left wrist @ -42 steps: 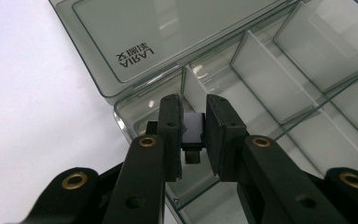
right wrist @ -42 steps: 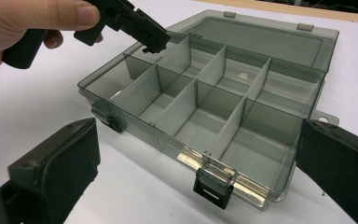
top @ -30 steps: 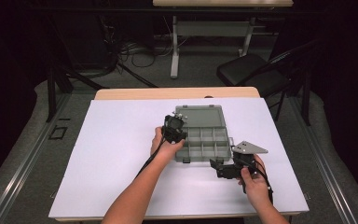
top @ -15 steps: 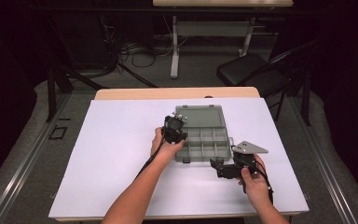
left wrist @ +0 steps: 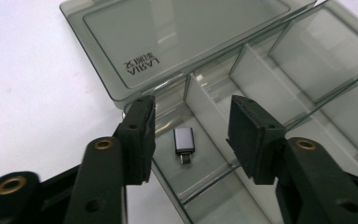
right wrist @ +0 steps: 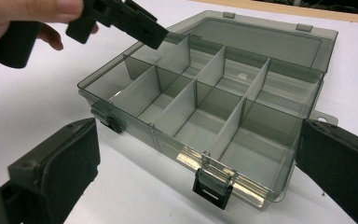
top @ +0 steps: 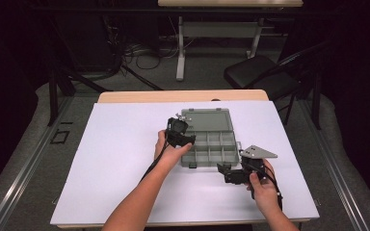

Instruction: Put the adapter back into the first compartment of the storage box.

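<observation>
Your left gripper point(left wrist: 189, 140), jaws wide and empty, straddles the adapter point(left wrist: 184, 141) in the box point(right wrist: 279, 154); jaws may catch the divider point(left wrist: 205, 116). Your right gripper point(right wrist: 196, 186) looks open, empty.

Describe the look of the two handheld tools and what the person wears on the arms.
Both tools, left tool and right tool, are black with flat rectangular pads and brass-ringed screw holes. The right carries a grey three-cornered plate. A black cable trails from the left. Forearms are bare, no sleeves.

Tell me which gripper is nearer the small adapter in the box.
Left. The left gripper hangs open right above the adapter, which lies in a corner compartment of the box. The right gripper sits open off the box's near edge, by the latches.
</observation>
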A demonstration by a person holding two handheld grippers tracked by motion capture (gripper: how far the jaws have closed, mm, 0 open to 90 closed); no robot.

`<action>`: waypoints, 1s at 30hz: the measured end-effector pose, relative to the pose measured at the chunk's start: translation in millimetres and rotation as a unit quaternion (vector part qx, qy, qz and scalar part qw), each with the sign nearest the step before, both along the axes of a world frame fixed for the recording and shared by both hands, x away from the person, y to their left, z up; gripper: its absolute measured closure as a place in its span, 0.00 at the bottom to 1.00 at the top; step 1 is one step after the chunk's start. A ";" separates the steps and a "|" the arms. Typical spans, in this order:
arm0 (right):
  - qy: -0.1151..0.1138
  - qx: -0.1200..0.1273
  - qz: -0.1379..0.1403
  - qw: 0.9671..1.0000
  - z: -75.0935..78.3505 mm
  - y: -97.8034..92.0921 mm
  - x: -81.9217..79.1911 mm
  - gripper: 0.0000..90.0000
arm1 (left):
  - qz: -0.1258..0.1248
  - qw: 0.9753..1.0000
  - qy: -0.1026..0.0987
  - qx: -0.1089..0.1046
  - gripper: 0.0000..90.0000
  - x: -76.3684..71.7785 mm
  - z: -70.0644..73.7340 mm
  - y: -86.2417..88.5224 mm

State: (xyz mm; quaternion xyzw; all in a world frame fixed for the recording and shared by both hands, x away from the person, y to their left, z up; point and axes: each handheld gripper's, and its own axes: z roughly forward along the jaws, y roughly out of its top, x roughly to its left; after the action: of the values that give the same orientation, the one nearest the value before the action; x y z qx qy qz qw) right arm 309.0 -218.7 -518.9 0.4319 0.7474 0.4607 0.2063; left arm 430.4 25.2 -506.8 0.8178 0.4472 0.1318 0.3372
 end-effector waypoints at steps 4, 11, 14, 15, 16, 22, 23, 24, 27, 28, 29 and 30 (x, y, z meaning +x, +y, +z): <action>-0.002 0.001 -0.001 1.000 0.0 0.3 0.0 0.00 | 0.000 1.000 -0.007 -0.011 0.48 -2.2 5.0 2.9; -0.001 -0.001 0.000 1.000 0.2 0.2 -0.1 0.00 | -0.028 0.999 -0.004 -0.037 0.42 -5.1 10.5 9.6; 0.000 -0.001 -0.001 1.000 0.1 0.0 0.0 0.00 | -0.034 0.998 0.012 -0.044 0.41 -7.2 11.4 10.5; 0.000 -0.001 -0.001 1.000 0.0 0.0 0.0 0.00 | -0.037 0.998 0.011 -0.039 0.41 -8.2 12.1 10.8; 0.000 -0.002 -0.001 1.000 0.1 0.0 0.1 0.00 | -0.040 0.999 0.009 -0.035 0.42 -9.3 12.4 11.0; -0.002 -0.003 0.001 1.000 0.1 0.5 -0.1 0.00 | -0.054 0.998 0.031 -0.031 0.42 -15.5 9.9 15.8; -0.002 -0.003 0.001 1.000 0.1 0.5 -0.1 0.00 | -0.055 0.998 0.032 -0.028 0.41 -16.5 9.6 16.4; -0.001 -0.003 0.001 1.000 0.1 0.5 0.0 0.00 | -0.055 0.998 0.032 -0.028 0.38 -16.5 9.6 16.4; 0.000 -0.003 0.001 1.000 0.0 0.7 0.0 0.00 | -0.056 0.998 0.036 -0.014 0.30 -20.6 8.3 16.2; 0.000 -0.002 0.001 1.000 0.0 0.7 0.0 0.00 | -0.056 0.998 0.036 -0.014 0.28 -20.6 8.3 16.2; 0.000 -0.002 0.001 1.000 0.0 0.7 0.0 0.00 | -0.056 0.998 0.035 -0.011 0.28 -22.1 7.7 16.4; -0.001 -0.003 0.001 1.000 0.0 0.6 0.0 0.00 | -0.056 0.998 0.032 -0.006 0.28 -22.9 7.3 16.9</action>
State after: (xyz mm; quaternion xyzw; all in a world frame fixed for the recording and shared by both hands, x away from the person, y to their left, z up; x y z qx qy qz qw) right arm 309.0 -218.1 -518.9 0.4303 0.7490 0.4593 0.2074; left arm 407.5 42.1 -499.5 0.8435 0.4118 0.0833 0.3345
